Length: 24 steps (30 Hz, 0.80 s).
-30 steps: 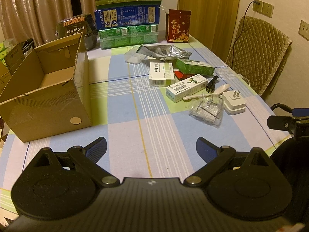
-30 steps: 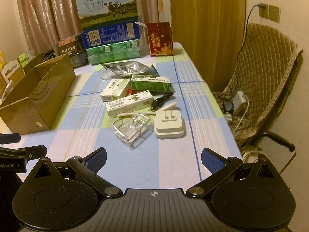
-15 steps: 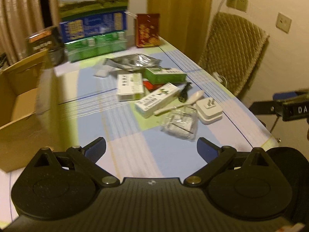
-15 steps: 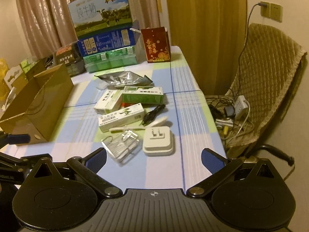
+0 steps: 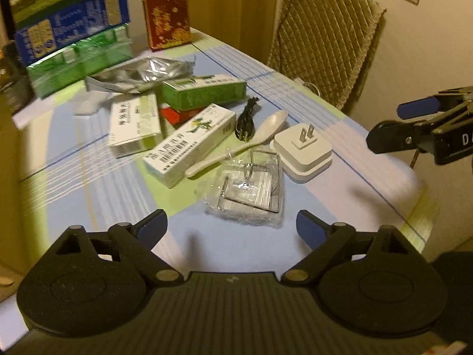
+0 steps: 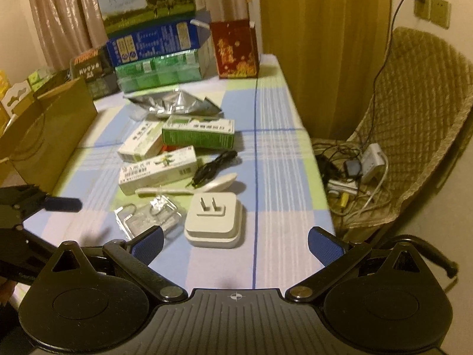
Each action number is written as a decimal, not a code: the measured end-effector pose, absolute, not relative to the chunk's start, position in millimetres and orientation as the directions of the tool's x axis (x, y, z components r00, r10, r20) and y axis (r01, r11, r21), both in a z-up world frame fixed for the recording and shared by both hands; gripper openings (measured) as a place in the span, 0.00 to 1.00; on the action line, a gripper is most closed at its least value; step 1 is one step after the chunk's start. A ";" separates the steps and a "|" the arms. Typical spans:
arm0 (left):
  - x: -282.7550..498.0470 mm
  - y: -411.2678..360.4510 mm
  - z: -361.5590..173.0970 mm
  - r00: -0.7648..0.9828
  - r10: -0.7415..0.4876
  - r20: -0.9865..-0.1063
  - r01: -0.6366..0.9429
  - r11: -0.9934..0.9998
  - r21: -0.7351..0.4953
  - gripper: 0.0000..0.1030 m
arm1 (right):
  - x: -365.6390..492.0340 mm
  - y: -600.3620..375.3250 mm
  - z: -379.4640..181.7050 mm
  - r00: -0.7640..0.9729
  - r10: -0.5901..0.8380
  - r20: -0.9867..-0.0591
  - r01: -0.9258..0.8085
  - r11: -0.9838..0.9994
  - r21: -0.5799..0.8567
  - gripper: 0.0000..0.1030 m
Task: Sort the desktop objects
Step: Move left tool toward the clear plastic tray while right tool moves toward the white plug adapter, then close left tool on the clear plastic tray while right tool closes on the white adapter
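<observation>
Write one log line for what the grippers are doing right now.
left gripper: open, empty | right gripper: open, empty | nearest: white plug adapter, clear packet | cardboard box: open

Left gripper point(image 5: 232, 226) spread wide above crinkled clear plastic packet point(image 5: 248, 195); white square plug adapter point(image 5: 301, 153) just right; white plastic spoon point(image 5: 236, 148) beyond.

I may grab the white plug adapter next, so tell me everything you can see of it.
The white plug adapter is a squarish block with rounded corners, in what looks like matte plastic, stepped like two stacked layers. It lies flat on the checked tablecloth with its two metal prongs pointing up. The white spoon lies just behind it, and the clear plastic packet sits at its left, close or just touching. No cable is attached, and neither gripper touches it.
</observation>
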State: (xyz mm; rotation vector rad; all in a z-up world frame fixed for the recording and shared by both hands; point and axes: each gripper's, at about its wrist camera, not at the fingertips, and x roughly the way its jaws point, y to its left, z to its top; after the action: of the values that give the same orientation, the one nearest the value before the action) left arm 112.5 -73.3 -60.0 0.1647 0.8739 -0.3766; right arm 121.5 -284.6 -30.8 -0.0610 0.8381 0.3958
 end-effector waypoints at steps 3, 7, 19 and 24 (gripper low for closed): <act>121.1 -77.3 -67.6 0.575 -0.293 -0.764 0.433 0.901 -0.020 0.81 | 129.8 -282.5 -45.4 0.587 0.317 -0.745 -0.368 0.924 0.104 0.98; 132.7 -86.4 -73.6 0.567 -0.316 -0.761 0.472 0.881 -0.014 0.79 | 139.2 -278.6 -58.2 0.575 0.321 -0.753 -0.374 0.921 0.107 0.98; 137.0 -80.5 -84.8 0.573 -0.274 -0.773 0.424 0.906 -0.007 0.50 | 158.3 -252.6 -78.9 0.552 0.316 -0.772 -0.420 0.905 0.070 0.98; 129.4 -69.7 -85.0 0.588 -0.255 -0.768 0.379 0.925 -0.018 0.49 | 164.8 -244.7 -85.0 0.548 0.311 -0.776 -0.414 0.907 0.071 0.94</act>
State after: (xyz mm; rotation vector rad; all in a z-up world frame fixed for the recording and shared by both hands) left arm 129.4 -69.7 -85.0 0.1537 0.8676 -0.3707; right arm 164.8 -244.7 -85.0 -0.1260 0.8926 0.4305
